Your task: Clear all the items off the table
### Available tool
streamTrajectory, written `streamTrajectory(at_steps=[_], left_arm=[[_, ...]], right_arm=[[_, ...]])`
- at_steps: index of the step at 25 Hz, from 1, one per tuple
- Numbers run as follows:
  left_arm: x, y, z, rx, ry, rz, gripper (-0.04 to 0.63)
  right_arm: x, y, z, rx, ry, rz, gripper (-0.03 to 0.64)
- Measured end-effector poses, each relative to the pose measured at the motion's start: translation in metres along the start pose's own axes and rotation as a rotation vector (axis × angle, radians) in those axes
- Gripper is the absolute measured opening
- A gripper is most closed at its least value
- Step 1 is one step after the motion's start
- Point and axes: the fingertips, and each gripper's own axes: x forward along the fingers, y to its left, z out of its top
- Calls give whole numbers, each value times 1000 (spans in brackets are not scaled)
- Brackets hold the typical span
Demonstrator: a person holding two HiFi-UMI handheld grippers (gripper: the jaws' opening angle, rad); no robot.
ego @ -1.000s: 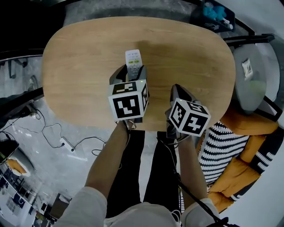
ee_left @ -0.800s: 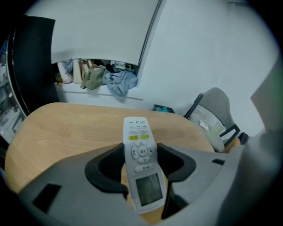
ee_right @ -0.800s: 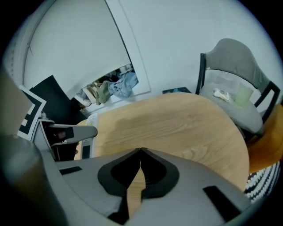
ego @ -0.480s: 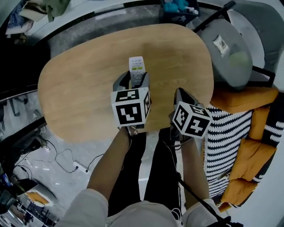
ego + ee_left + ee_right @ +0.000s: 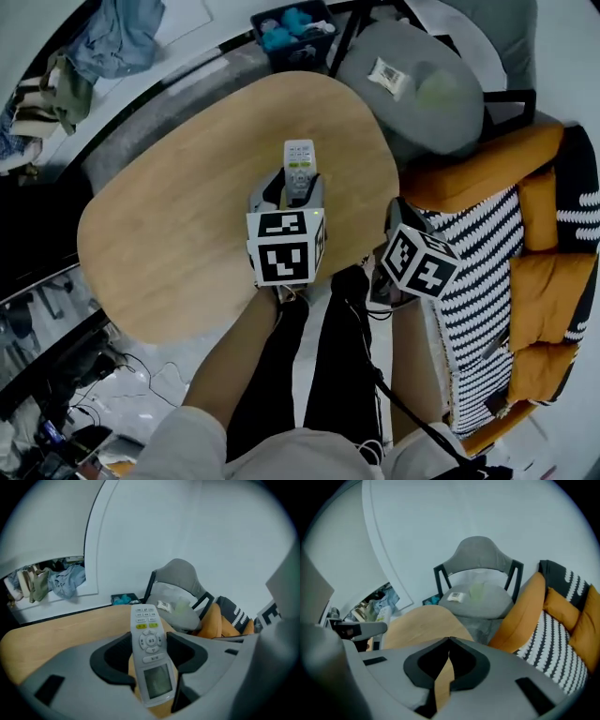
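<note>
Two grippers show below the head camera, each capped by a marker cube that hides the hand behind it. The left gripper [image 5: 292, 190] clamps a white remote [image 5: 150, 663] by its sides at a middling width. The remote's display end is toward the gripper's camera and its button end points to the far side of the wooden table [image 5: 169, 216]. From above, the remote's near end is lost under the cube, and whether it clears the tabletop cannot be told. The right gripper [image 5: 449, 641] has its jaws together, tips meeting, just off the table's near right edge beside a striped cushion [image 5: 473, 309]. From above, its cube covers its jaws. At the far right a grey chair [image 5: 422, 89] carries a small white tag with print too small to read. A dark basket [image 5: 291, 28] beyond the table holds teal things that stay unclear.
</note>
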Motion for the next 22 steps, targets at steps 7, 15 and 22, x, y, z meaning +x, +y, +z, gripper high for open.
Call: streamTrajectory(at_steps=[7, 15, 22], left_arm=[[45, -88, 16, 3, 16, -52, 235], [109, -199, 45, 68, 32, -115, 236], [170, -268, 63, 127, 62, -173, 236]], right_arm=[[-1, -90, 35, 83, -27, -47, 25], [6, -187, 76, 145, -29, -59, 25], [23, -251, 102, 194, -42, -69, 25]])
